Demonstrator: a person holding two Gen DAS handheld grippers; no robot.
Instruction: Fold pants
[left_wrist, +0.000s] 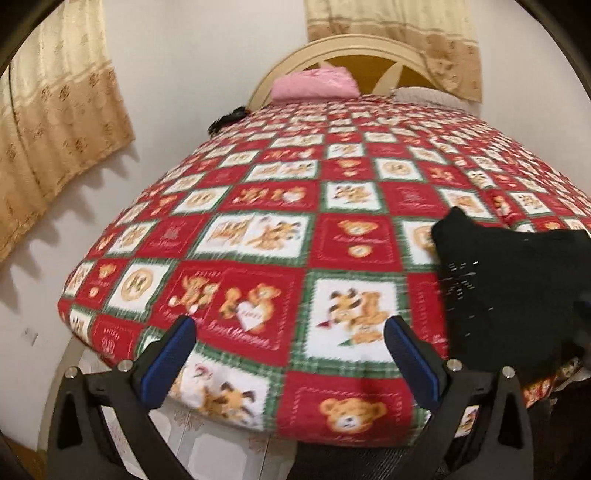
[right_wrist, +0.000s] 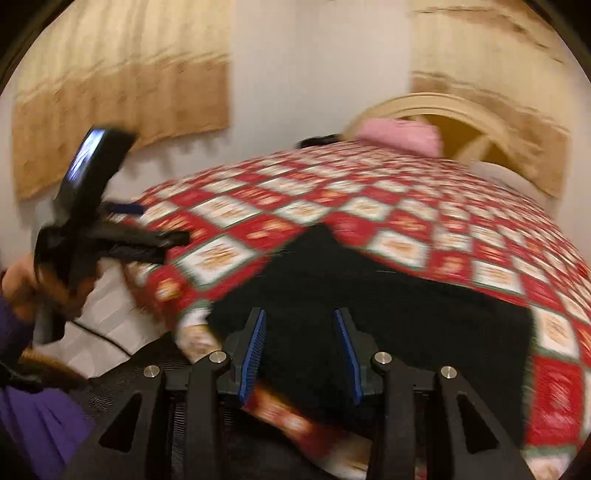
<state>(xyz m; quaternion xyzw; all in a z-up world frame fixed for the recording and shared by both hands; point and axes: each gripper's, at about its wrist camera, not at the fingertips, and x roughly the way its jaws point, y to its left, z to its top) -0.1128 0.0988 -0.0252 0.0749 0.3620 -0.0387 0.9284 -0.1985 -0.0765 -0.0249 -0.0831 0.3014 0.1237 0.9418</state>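
Black pants (right_wrist: 369, 302) lie in a folded heap near the front edge of the bed (right_wrist: 424, 206), which has a red quilt with teddy bears. My right gripper (right_wrist: 300, 314) hovers just over the near part of the pants. Its blue pads stand apart and pinch no cloth. In the left wrist view the pants (left_wrist: 517, 288) are at the right. My left gripper (left_wrist: 290, 328) is to their left over bare quilt (left_wrist: 258, 206), wide open and empty. The right wrist view shows the left gripper (right_wrist: 162, 223) at the left, held by a hand (right_wrist: 22, 284).
A pink pillow (left_wrist: 314, 83) and a white pillow (left_wrist: 424, 96) lie against the cream headboard (left_wrist: 354, 48). Beige curtains (left_wrist: 55, 129) hang on the wall left of the bed. A dark object (left_wrist: 227, 118) sits at the far left edge. Tiled floor (left_wrist: 207, 454) shows below the bed's corner.
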